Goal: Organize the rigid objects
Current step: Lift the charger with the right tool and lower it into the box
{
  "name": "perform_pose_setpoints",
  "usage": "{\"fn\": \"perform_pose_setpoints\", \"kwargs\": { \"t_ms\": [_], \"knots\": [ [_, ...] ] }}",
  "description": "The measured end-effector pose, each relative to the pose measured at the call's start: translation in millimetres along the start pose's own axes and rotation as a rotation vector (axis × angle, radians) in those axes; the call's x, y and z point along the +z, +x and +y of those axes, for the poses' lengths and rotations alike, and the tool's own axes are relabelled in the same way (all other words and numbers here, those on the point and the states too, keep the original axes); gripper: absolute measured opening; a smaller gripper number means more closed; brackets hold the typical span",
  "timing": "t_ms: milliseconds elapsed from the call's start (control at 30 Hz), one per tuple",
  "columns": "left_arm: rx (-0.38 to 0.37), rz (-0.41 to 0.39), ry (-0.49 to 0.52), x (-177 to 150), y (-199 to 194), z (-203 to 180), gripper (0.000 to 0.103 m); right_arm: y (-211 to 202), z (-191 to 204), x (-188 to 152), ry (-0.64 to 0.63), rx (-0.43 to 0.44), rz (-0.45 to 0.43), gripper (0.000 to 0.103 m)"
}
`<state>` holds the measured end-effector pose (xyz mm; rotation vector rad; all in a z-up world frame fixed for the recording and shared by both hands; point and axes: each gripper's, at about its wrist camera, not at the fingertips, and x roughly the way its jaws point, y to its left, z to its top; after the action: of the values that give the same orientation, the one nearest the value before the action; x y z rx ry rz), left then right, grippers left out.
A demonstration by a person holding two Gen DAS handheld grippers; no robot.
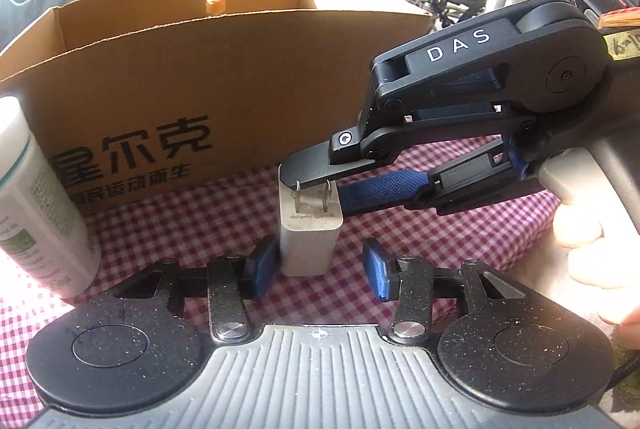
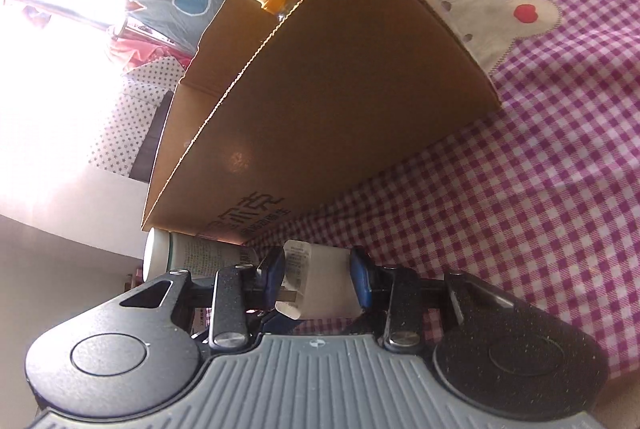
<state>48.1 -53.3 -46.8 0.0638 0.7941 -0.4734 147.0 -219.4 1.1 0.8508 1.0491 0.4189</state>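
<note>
Left wrist view: charger (image 1: 310,229) stands prongs-up on the bench just before the box (image 1: 224,77); right gripper (image 1: 316,185) fingers pinch its top, left gripper (image 1: 320,265) fingers straddle its base, right-hand pad clear.

Black tongs (image 1: 320,267), blue ribbed pads (image 1: 378,275)

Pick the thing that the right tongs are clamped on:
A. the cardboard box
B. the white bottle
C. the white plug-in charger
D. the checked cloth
C: in the right wrist view the right tongs press their blue pads on both sides of the white plug-in charger, while the white bottle stands apart beside the cardboard box.
</note>
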Motion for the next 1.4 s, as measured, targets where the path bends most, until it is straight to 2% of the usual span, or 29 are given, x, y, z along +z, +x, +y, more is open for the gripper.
{"fn": "perform_pose_setpoints", "kwargs": {
  "t_ms": [133, 400, 567, 700, 900, 1133, 1267, 1400],
  "knots": [
    [-0.03, 0.014, 0.022, 0.8, -0.9, -10.2, 0.044, -14.5, -12.7, -6.1, 0.04, 0.01, -0.021, 0.038],
    [0.038, 0.02, 0.045, 14.9, 3.2, -19.7, 0.038, -28.1, -25.6, 0.1, 0.044, 0.03, -0.015, 0.039],
    [0.059, 0.03, 0.064, 15.7, 11.1, -24.5, 0.028, -18.4, -29.3, 1.3, 0.043, 0.041, -0.021, 0.039],
    [0.076, 0.038, 0.048, 18.8, 15.1, -28.3, 0.027, -15.9, -25.9, -1.0, 0.016, 0.035, -0.031, 0.04],
    [0.087, 0.01, 0.021, 25.3, 1.6, -26.9, 0.026, -25.7, -3.4, -6.5, -0.027, 0.046, -0.052, 0.04],
    [0.14, -0.104, 0.038, 50.5, -42.9, -31.7, 0.026, -53.4, 47.4, 1.8, -0.167, 0.106, -0.137, 0.04],
    [0.174, -0.158, 0.032, 78.5, -57.2, -27.4, 0.026, -63.3, 78.3, 25.9, -0.268, 0.12, -0.166, 0.04],
    [0.173, -0.16, -0.025, 119.3, -44.9, -15.8, 0.026, -57.8, 103.4, 68.0, -0.358, 0.088, -0.164, 0.04]
  ]
}}
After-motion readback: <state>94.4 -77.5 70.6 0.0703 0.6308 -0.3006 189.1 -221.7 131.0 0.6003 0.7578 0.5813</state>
